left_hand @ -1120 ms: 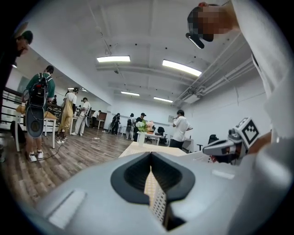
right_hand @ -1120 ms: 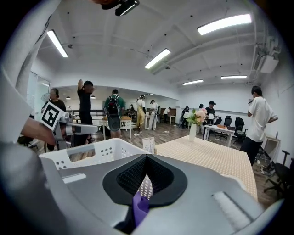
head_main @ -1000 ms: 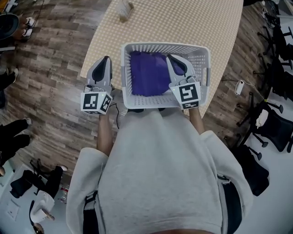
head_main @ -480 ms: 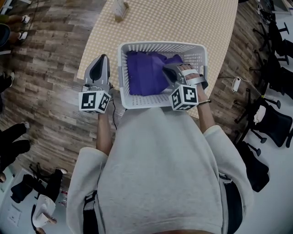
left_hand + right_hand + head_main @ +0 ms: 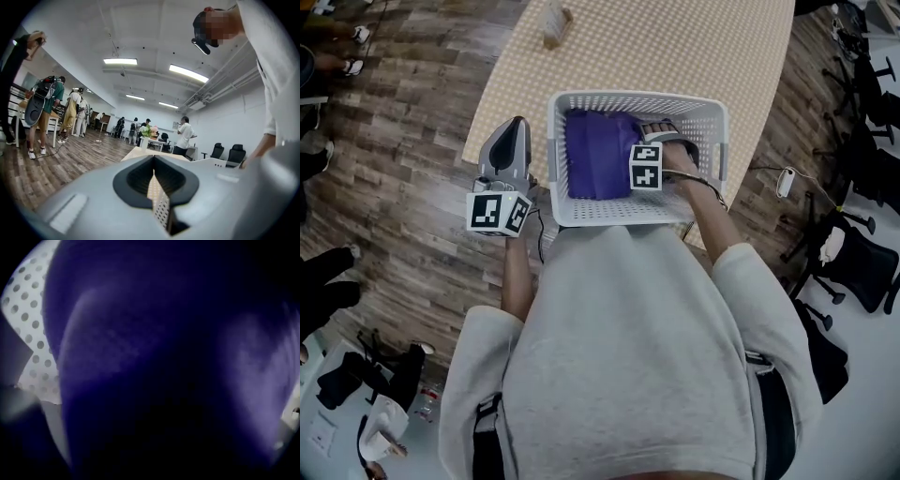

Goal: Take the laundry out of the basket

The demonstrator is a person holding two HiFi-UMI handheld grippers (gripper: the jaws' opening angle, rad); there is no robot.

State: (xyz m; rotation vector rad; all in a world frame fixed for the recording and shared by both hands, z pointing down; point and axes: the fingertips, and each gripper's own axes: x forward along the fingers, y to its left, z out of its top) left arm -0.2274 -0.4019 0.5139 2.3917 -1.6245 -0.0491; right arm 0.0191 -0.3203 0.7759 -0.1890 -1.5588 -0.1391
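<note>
The right tongs (image 5: pixel 630 161) have sunk into the purple laundry (image 5: pixel 595 155) mid-frame, grip unreadable. The left tongs (image 5: pixel 514 127) idle, pressed together. Lift-out seems near.

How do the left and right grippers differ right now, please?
The left gripper is outside the basket, beside its left wall; the right gripper is inside, against the purple cloth. The left's jaws are together and empty; the right's are hidden by cloth. Both bear marker cubes.

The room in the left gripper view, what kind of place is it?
Probably a big shared office or lab, not a home: it has black office chairs, long ceiling lights and many people standing about.
</note>
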